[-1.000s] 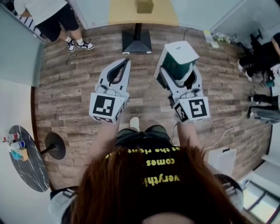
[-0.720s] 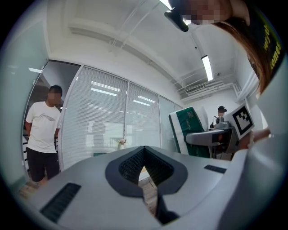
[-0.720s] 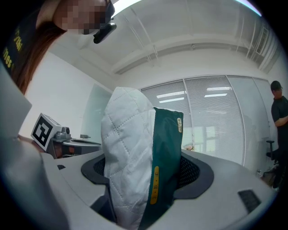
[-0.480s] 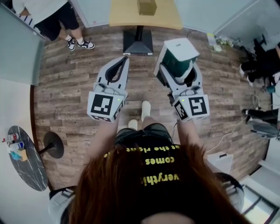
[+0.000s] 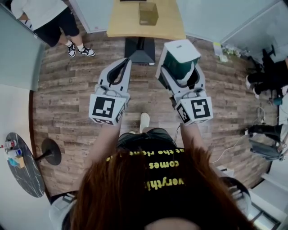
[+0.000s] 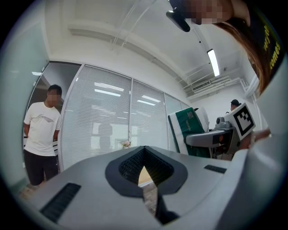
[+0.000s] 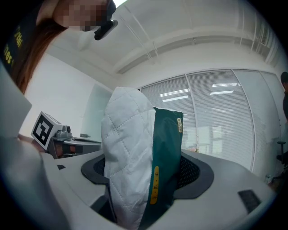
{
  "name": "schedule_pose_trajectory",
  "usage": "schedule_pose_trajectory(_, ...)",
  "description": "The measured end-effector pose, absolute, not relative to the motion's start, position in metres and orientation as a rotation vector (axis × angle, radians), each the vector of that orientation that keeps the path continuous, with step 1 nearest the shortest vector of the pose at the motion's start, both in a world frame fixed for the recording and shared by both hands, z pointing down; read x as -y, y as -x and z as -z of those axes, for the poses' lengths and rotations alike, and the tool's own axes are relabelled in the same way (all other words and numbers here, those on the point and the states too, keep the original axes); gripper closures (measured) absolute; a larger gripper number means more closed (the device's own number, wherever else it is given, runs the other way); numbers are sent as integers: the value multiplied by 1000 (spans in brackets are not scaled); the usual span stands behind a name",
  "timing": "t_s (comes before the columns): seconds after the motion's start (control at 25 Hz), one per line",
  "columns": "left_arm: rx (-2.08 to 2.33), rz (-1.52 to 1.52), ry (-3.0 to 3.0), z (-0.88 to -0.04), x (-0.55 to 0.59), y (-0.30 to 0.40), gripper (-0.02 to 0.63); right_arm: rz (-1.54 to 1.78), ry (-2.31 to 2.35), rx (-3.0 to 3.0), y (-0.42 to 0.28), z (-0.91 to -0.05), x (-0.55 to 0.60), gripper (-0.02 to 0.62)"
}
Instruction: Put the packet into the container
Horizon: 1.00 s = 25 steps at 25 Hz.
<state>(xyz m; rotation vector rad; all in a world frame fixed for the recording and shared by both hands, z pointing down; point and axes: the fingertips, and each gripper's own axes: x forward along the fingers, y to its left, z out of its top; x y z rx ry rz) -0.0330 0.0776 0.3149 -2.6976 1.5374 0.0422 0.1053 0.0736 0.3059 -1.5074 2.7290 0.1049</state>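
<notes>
The tabletop (image 5: 123, 24) and its box (image 5: 148, 13) have drawn nearer as you walk. Your right claw (image 5: 180, 75) clamps the packet (image 5: 182, 56), and your left claw (image 5: 127, 63) is closed and empty. You're mid-carry: next, reach the box, likely the container, and lower the packet in.

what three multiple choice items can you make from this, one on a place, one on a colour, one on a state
1. Where is the packet?
A. in a drawer
B. between the right tool's jaws
C. in a sink

2. What colours is the packet?
A. green and white
B. red and black
C. all yellow

3. How is the left tool?
A. wide open
B. shut on the packet
C. shut and empty

Answers: 1 B, the right gripper view shows it clamped between the jaws; 2 A, a dark green face sits beside a white quilted one; 3 C, its jaws meet at the tips with nothing between them.
</notes>
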Motion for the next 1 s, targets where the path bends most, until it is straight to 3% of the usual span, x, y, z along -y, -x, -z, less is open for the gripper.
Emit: schedule_pose_trajectory(1.0, -1559, -23, 2688, -314, 47, 10, 606, -52, 1472, -2737, -123, -316, 45, 212)
